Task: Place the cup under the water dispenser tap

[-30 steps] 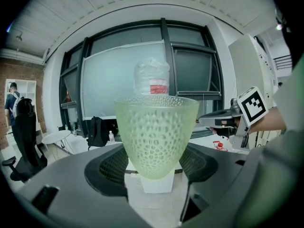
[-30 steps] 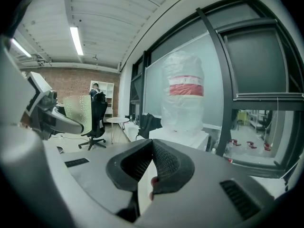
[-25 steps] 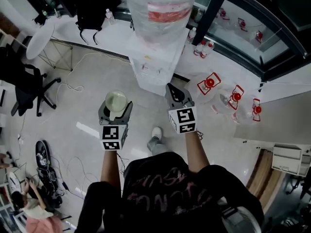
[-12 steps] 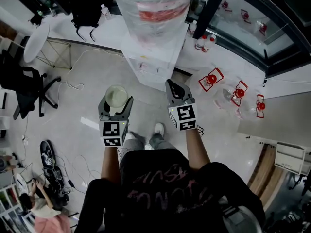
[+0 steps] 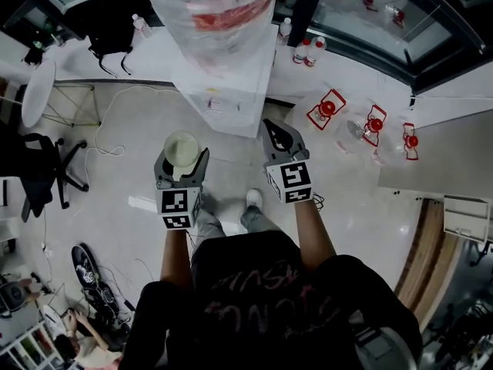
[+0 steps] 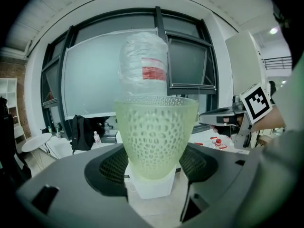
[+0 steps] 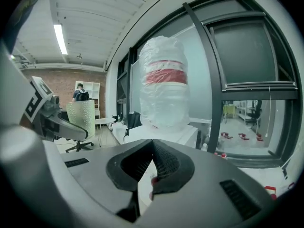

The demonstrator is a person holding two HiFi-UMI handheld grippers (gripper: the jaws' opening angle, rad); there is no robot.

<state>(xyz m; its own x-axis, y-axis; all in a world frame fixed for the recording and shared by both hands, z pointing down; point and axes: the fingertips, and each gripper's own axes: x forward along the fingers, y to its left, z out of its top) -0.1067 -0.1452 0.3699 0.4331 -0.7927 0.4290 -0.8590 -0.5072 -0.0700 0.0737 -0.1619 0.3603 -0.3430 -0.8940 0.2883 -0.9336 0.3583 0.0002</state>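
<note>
A pale green dimpled cup [image 5: 182,149] [image 6: 155,134] stands upright between the jaws of my left gripper [image 5: 181,164] [image 6: 154,163], which is shut on it. The white water dispenser [image 5: 229,99] [image 7: 166,136] with a plastic-wrapped bottle [image 5: 209,14] [image 7: 165,84] on top stands just ahead of both grippers. Its taps show as small marks on the front panel [image 5: 223,104]. My right gripper [image 5: 279,139] [image 7: 151,167] is held beside the left one, jaws shut with nothing in them. The cup [image 7: 81,119] also shows at the left of the right gripper view.
Red-capped bottles and red tags [image 5: 330,109] lie on the floor at the right of the dispenser. A black office chair [image 5: 35,168] and cables [image 5: 108,141] are at the left. A dark window frame [image 5: 308,6] runs behind the dispenser. The person's shoes [image 5: 253,199] stand below the grippers.
Both grippers and the cup have come nearer to the dispenser as the person stepped forward. The grip on the cup is unchanged.
</note>
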